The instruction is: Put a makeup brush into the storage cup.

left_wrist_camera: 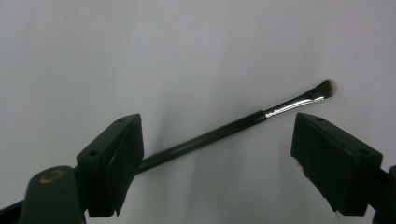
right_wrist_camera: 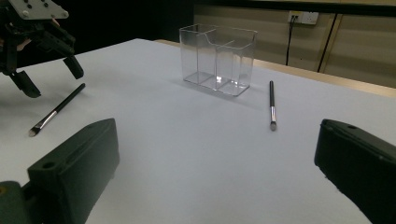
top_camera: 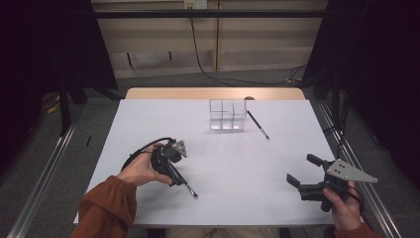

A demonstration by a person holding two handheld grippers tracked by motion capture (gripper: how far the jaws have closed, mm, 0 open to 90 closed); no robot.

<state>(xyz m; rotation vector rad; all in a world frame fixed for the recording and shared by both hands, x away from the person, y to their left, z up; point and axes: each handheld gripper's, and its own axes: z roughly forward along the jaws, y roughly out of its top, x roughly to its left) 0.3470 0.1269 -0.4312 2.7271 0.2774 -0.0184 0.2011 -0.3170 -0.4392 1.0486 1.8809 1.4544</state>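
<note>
High view: left gripper (top_camera: 179,179) is down low over the near brush (top_camera: 185,185) at the front-left of the white surface (top_camera: 148,119), the brush's bristle end pointing toward the person's side and to the right. Right gripper (top_camera: 300,171) is parked well off at the front right, jaws spread, nothing in them. Clear organizer (top_camera: 227,114) stands at the far middle, with a second brush (top_camera: 258,124) lying just to its right, apart from it. Left gripper view: jaws straddle the near brush (left_wrist_camera: 219,133), which lies flat on the surface; the handle runs past the left pad, looks to be touching or nearly touching it, while the right pad is clear of the ferrule with a gap. So the jaws are wide with the brush between them, not clamped yet. Right gripper view: own jaws wide and empty, looking across at the organizer (right_wrist_camera: 218,58) with its divided compartments, all looking empty from here; second brush (right_wrist_camera: 272,105) is beside it, and the left gripper (right_wrist_camera: 45,79) hangs over the near brush (right_wrist_camera: 56,111) at the far left. My read: this is the pick step on the near brush, grasp not completed. Next move needs the jaws brought together square on the thin handle, low enough not to skate over it, then a lift and a carry to the organizer, tipping the brush upright to drop it in a compartment.
</note>
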